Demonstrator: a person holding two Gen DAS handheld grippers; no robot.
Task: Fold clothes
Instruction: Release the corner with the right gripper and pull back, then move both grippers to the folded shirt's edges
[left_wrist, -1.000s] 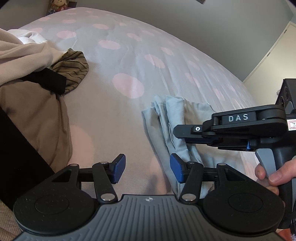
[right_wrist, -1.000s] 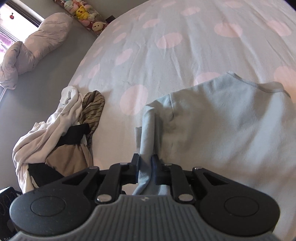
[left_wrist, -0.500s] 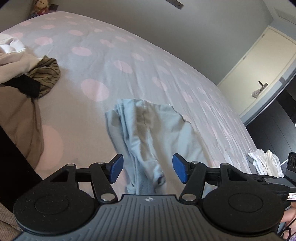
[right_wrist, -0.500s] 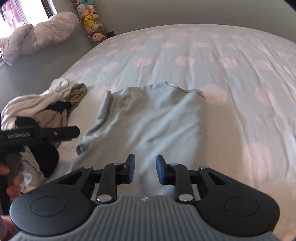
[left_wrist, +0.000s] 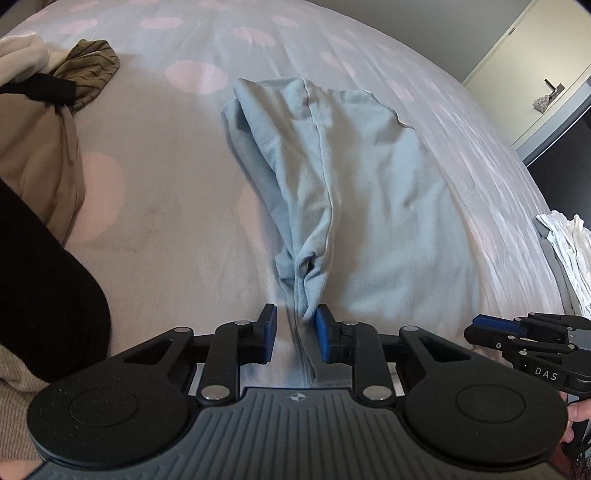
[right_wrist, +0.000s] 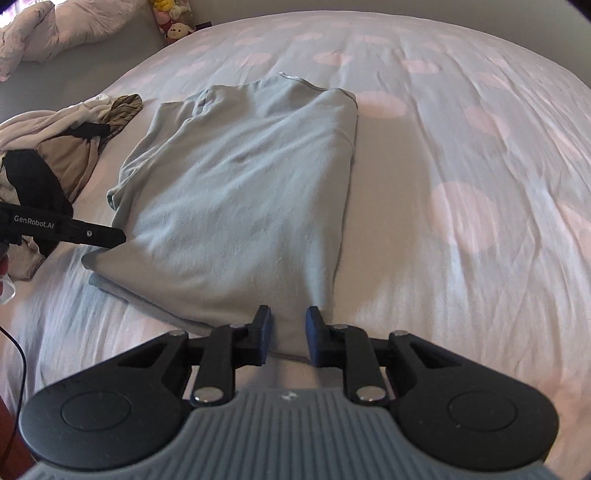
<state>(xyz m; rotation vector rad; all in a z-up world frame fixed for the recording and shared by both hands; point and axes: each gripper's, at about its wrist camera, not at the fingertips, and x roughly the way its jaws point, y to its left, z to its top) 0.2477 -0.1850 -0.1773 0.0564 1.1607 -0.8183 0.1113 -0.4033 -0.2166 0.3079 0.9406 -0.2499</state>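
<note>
A light blue shirt (left_wrist: 351, 177) lies lengthwise on the spotted bedspread (left_wrist: 166, 206), folded along its length; it also shows in the right wrist view (right_wrist: 236, 206). My left gripper (left_wrist: 294, 334) is open at the shirt's near left corner, with the bunched hem edge between its blue pads, not clamped. My right gripper (right_wrist: 287, 334) is open at the shirt's near right corner, cloth lying between its pads. Each gripper appears in the other's view: the right one (left_wrist: 532, 339) and the left one (right_wrist: 62, 230).
A pile of unfolded clothes (right_wrist: 55, 155) in beige, black, white and stripes lies left of the shirt. A white garment (left_wrist: 569, 251) lies at the bed's right edge. Plush toys (right_wrist: 173, 22) and a rolled duvet sit beyond the bed. A door (left_wrist: 543, 74) stands at the right.
My right gripper let go of the shirt's sleeve edge and drew back to the hem. Both grippers moved down to the shirt's near corners, their jaws narrower than half a second ago.
</note>
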